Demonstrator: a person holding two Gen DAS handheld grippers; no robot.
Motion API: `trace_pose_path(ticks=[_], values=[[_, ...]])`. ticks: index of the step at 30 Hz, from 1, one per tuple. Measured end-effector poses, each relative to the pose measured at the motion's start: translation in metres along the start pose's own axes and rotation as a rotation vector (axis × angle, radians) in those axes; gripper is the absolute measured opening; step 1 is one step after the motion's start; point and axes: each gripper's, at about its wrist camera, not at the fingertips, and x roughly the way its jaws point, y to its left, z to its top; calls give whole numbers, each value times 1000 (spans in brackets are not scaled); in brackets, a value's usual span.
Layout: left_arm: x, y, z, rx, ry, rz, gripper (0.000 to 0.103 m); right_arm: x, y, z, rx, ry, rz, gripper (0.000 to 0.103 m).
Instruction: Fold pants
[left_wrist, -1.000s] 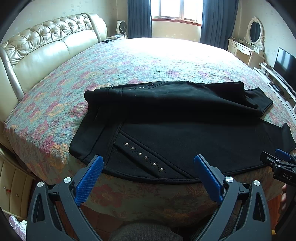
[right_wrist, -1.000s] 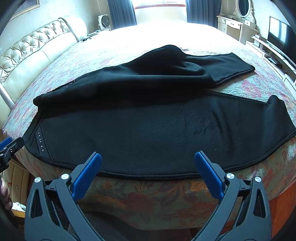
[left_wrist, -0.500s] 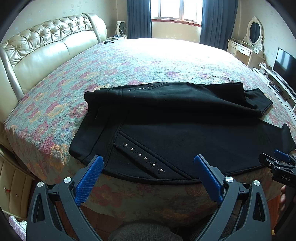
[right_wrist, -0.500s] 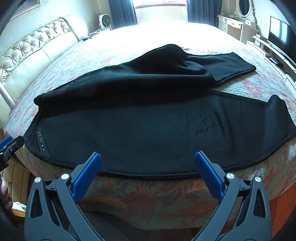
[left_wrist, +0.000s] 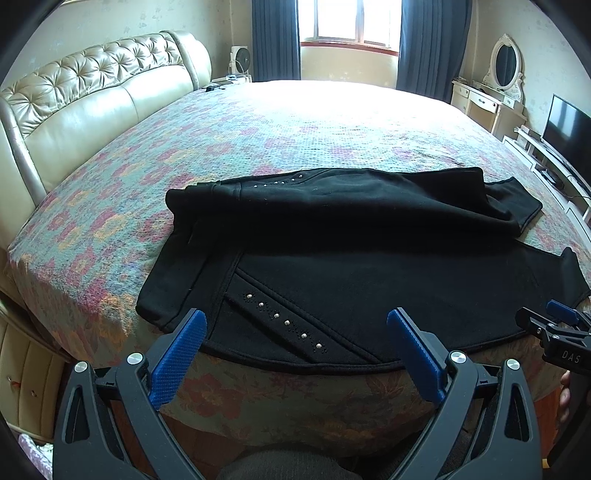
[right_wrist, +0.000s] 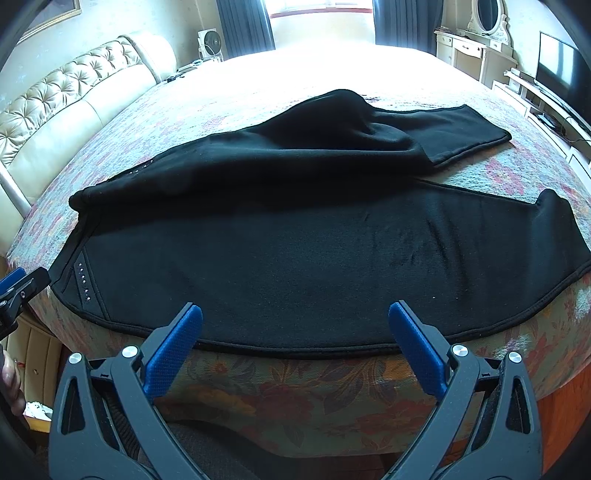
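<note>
Black pants (left_wrist: 369, 258) (right_wrist: 314, 236) lie across the near edge of the bed, waist to the left with a studded pocket strip (left_wrist: 284, 321), legs running right. The far leg is bunched and lies partly over the near one. My left gripper (left_wrist: 295, 332) is open, hovering just short of the waist hem at the bed edge. My right gripper (right_wrist: 295, 325) is open too, in front of the near leg's lower seam, with nothing between its blue pads. Each gripper's tip shows at the side of the other's view.
The bed (left_wrist: 295, 122) has a floral quilt and a tufted cream headboard (left_wrist: 92, 92) at the left. A dressing table with mirror (left_wrist: 495, 96) and a TV (left_wrist: 565, 125) stand at the right. A window with dark curtains is at the back.
Both views have shifted back and up very slightly, so the pants sit a little lower in frame. Both grippers stay open. The pants have not moved.
</note>
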Motion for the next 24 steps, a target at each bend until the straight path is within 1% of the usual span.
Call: trace_pose_path(ticks=[3,5,8,10,12,13,15,17,19,21,24], values=[[2,1,3,-6,-2,-3,97,-2,-2,2,10,2,11,101],[5,2,3,-9,3,-5,97,-5,-7,8,18,7,34,101],[8,4,3,-10,14,-4,97,-15,-24,22,60,-3,110,101],[9,5,2,-8,17,1,97,-27,-50,34,121,-33,159,101],[10,7,4,-8,18,1,97,-41,-84,45,186,-79,144,101],[10,7,3,-9,18,1,97,-49,-107,48,225,-111,123,101],[12,9,3,-16,24,1,97,-60,-157,49,312,-134,87,101],[14,11,2,-26,36,-4,97,-70,-218,40,433,-151,87,101],[17,12,2,-32,49,-7,97,-76,-277,21,580,-182,87,101],[20,13,1,-35,63,-11,97,-78,-327,-3,734,-217,137,101],[23,13,0,-35,71,-6,97,-66,-377,-31,916,-220,237,101]])
